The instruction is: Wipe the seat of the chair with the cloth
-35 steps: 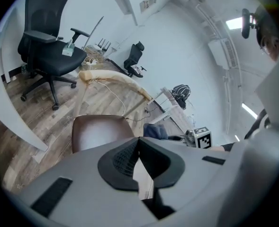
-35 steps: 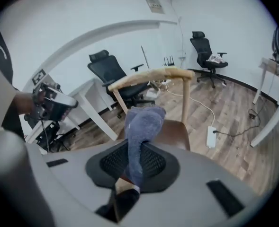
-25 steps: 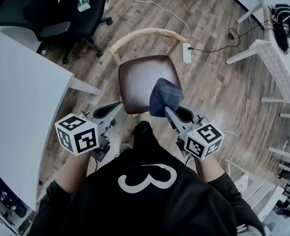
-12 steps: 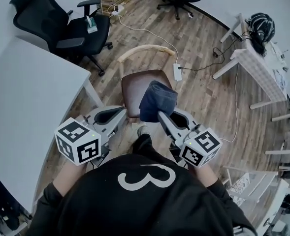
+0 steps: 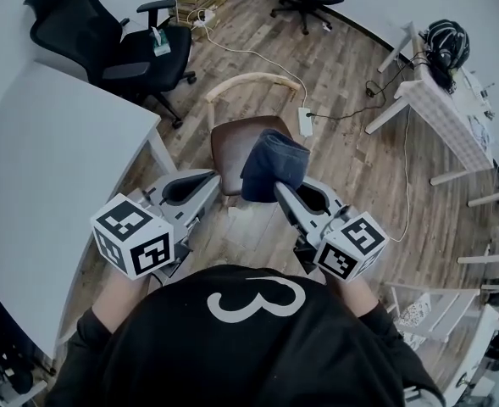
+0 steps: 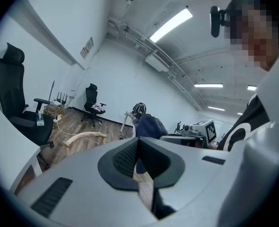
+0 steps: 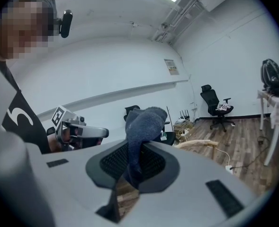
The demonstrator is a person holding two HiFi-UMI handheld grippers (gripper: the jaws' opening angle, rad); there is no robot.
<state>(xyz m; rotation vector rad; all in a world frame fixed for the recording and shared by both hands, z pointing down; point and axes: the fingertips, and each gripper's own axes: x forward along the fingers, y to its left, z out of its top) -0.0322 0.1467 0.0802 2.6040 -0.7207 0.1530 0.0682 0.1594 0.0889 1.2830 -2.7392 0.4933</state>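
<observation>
Head view, entry one: cloth (image 5: 273, 164), dark blue, thick and soft. We judge it light and limp. It will fold and bunch under pressure rather than slide flat, and it carries no risk of breakage. It is best held by a gathered edge, leaving a broad pad free to press on the seat.

Location: in the air over the near right part of the brown chair seat (image 5: 230, 145). We cannot tell whether it touches the seat.

Entry two: right gripper (image 5: 280, 190), clenched on a bunched fold of the cloth, the rest mounded over its tips. It reaches out from the person's right toward the chair (image 5: 251, 80).

Entry three: left gripper (image 5: 213, 179), jaws pressed together on nothing. It is held level at the near left of the seat, just beside its corner, apart from the cloth.
</observation>
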